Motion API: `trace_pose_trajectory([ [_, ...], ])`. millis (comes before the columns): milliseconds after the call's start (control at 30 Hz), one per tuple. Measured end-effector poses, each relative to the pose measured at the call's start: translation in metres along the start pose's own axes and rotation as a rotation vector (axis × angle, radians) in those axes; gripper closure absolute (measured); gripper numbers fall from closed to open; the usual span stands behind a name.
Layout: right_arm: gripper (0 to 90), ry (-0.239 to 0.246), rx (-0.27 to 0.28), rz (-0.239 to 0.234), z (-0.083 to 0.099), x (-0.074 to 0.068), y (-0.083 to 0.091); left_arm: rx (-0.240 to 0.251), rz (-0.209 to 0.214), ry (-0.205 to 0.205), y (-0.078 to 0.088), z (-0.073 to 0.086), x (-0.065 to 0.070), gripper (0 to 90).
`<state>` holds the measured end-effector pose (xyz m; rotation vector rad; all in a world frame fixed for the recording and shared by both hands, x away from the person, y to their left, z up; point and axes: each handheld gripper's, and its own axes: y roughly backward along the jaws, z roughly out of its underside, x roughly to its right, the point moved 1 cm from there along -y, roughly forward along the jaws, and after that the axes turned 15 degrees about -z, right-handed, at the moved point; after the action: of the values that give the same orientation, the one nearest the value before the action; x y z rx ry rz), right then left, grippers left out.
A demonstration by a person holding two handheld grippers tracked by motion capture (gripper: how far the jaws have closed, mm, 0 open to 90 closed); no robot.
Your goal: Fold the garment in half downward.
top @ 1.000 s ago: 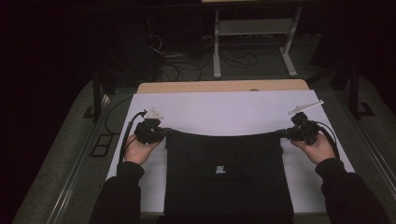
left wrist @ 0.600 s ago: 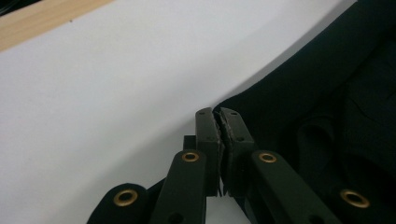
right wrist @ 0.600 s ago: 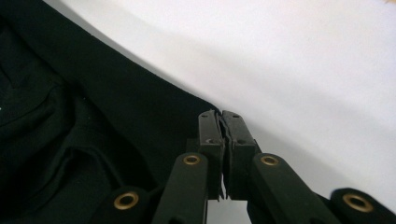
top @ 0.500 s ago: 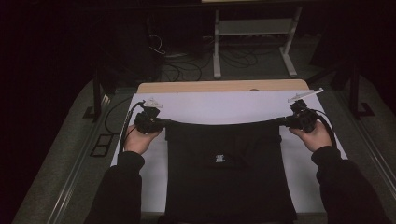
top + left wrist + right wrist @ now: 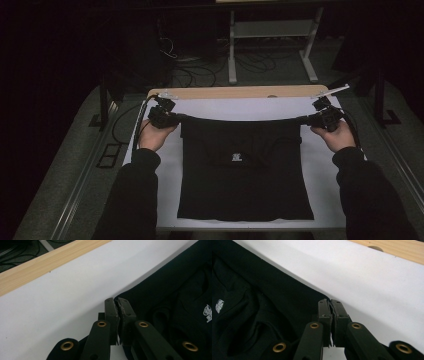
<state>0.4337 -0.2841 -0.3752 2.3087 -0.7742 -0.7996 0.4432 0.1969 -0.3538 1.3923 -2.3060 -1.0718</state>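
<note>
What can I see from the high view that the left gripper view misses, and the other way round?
High view alone: the whole black shirt stretched between both grippers, the right gripper, both hands, and the floor cables. Left gripper view alone: the left gripper close up, jaws shut on the shirt's corner, with fabric pinched between its pads. Shared: the shirt, its small white logo, the white table cover and the wooden edge.
</note>
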Motion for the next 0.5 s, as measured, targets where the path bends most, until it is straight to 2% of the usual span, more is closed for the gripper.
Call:
trace_pose_trajectory([
  [133,86.1,-0.001,0.006,0.011,-0.004,0.004,-0.001,0.008,0.013,0.011,-0.004,-0.002,-0.003,85.7],
  [400,86.1,-0.007,0.011,0.030,-0.010,0.010,-0.013,-0.015,0.000,0.022,-0.021,-0.001,-0.009,85.7],
  [500,86.0,-0.016,0.020,0.037,-0.012,0.015,-0.017,-0.016,0.021,0.028,-0.026,-0.002,-0.012,85.6],
])
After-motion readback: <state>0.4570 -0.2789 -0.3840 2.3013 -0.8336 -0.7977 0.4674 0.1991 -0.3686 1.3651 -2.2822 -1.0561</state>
